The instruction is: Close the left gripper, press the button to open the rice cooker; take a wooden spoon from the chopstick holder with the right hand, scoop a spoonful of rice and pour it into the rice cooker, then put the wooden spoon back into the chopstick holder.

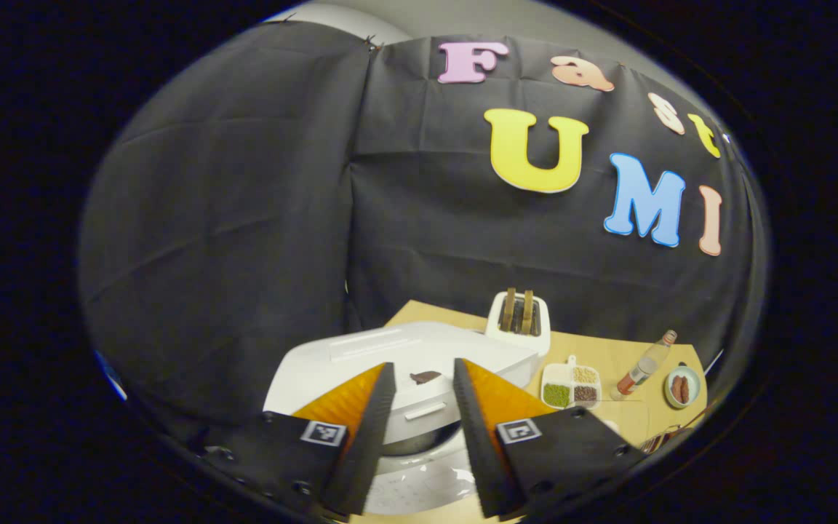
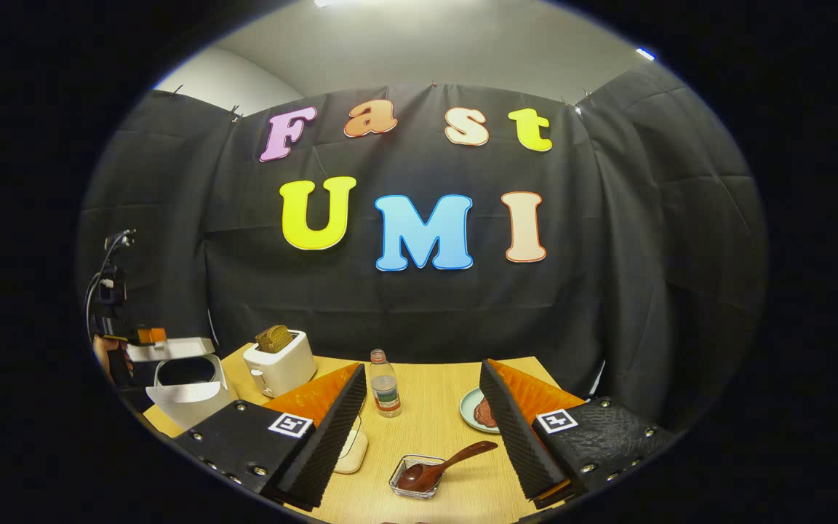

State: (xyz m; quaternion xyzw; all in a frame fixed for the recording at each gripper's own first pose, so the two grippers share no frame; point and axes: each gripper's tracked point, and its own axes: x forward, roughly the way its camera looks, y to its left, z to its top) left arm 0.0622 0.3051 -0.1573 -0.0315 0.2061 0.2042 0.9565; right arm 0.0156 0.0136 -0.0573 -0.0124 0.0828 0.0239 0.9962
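Both claws hung released: left gripper (image 1: 423,415) above the rice cooker (image 1: 404,364), right gripper (image 2: 423,429) over the table.
Rice cooker lid stood raised; wooden spoon (image 2: 441,467) lay ahead between the right fingers, in a small dish (image 2: 413,486). A hasty grab could tip that dish.

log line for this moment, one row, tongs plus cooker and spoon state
left tongs: open, over rice cooker | cooker lid: raised | right tongs: open, empty | wooden spoon: resting in glass dish on table
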